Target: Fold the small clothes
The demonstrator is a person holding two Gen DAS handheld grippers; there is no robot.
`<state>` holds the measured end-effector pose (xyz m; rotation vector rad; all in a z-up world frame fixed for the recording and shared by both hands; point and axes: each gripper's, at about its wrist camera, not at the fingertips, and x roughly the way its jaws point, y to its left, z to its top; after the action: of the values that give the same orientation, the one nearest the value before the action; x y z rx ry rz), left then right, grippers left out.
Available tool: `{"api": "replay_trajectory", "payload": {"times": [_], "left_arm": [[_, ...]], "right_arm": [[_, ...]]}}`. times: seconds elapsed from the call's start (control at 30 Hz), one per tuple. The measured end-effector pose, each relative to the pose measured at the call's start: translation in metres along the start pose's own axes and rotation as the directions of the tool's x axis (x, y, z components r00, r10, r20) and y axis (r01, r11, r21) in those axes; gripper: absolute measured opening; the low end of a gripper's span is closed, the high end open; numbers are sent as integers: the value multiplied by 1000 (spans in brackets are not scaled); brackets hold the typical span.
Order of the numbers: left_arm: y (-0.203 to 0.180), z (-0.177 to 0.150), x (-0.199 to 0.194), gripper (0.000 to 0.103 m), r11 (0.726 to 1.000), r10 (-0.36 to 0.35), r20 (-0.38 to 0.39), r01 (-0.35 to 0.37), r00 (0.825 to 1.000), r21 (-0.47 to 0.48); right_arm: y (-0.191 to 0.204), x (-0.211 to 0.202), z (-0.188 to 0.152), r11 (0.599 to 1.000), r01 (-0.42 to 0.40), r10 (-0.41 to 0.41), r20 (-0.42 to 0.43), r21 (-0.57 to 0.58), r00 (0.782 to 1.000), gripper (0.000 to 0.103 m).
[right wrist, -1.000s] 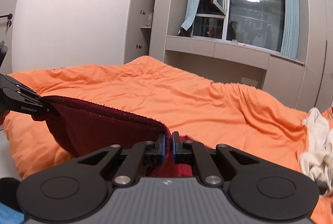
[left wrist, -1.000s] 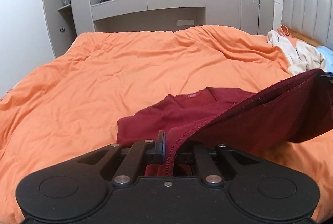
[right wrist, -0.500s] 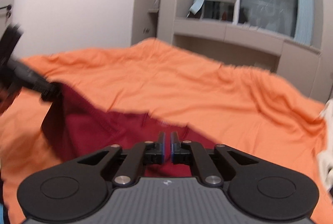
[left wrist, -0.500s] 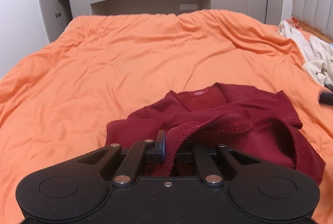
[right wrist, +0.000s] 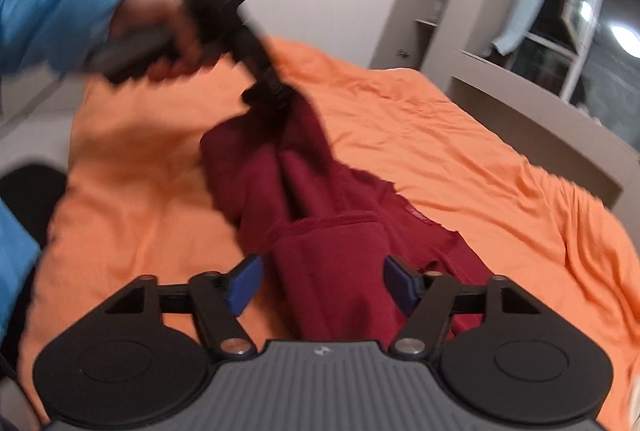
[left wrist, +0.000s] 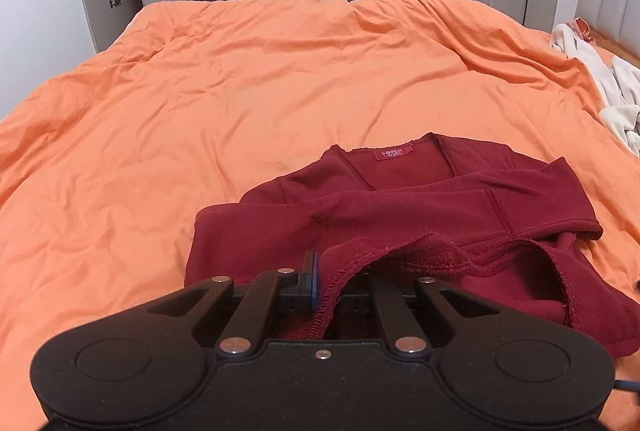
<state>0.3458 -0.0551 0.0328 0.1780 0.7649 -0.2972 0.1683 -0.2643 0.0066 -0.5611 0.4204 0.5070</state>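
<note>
Left gripper pinching the hem of a dark red top, right gripper let go above it

Our left gripper (left wrist: 320, 281) is pressed together on the stitched hem of the red top (left wrist: 400, 207), while our right gripper (right wrist: 320, 285) has just been opening: its blue pads (right wrist: 242, 285) stand spread with cloth lying between them but untouched. The top lies rumpled on the orange bedspread (left wrist: 240, 91), neckline and label away from us, one sleeve thrown across the body. We judge it light, soft and limp, a fleecy knit that will sag and bunch wherever it is unsupported, and not slippery. Best hold is on the seamed edges, meaning hem corners, shoulders or cuff, since single-layer pinches mid-panel would only drag wrinkles. A pale heap of clothes (left wrist: 600, 79) waits at the headboard side.
</note>
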Motion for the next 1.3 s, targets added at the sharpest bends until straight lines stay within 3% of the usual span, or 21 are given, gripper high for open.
{"api": "replay_trajectory", "payload": {"times": [0.03,0.1,0.2,0.4,0.5,0.63,0.87,1.13,1.23,1.3], "left_arm": [[0,0,0,6,1000,-1,0,1,1000,-2],[0,0,0,6,1000,-2,2,2,1000,-2],[2,1,-1,6,1000,0,16,0,1000,-11],[8,15,-3,6,999,19,74,-17,997,-36],[12,29,2,6,998,42,98,-38,994,-41],[19,53,21,6,996,66,107,-59,992,-70],[22,88,91,6,992,83,64,-77,995,-100],[18,89,160,8,991,70,-8,-71,998,-118],[20,86,168,23,990,61,-28,-64,998,-123],[20,84,168,47,990,53,-26,-56,998,-132]], "right_arm": [[6,6,0,999,22,-22,-6,-33,1000,54],[9,18,2,997,50,-50,-14,-52,999,24],[-11,24,5,998,31,-31,2,60,1000,10],[-90,23,20,951,113,-144,86,289,986,8],[-128,30,23,919,177,-229,113,352,967,8],[-169,47,19,884,199,-274,123,422,954,8],[-216,106,-5,848,180,-243,62,499,968,8],[-239,154,-42,781,188,-211,-33,595,977,8],[-240,165,-51,772,199,-201,-66,604,977,8],[-238,168,-54,766,209,-196,-89,609,977,9]]}}
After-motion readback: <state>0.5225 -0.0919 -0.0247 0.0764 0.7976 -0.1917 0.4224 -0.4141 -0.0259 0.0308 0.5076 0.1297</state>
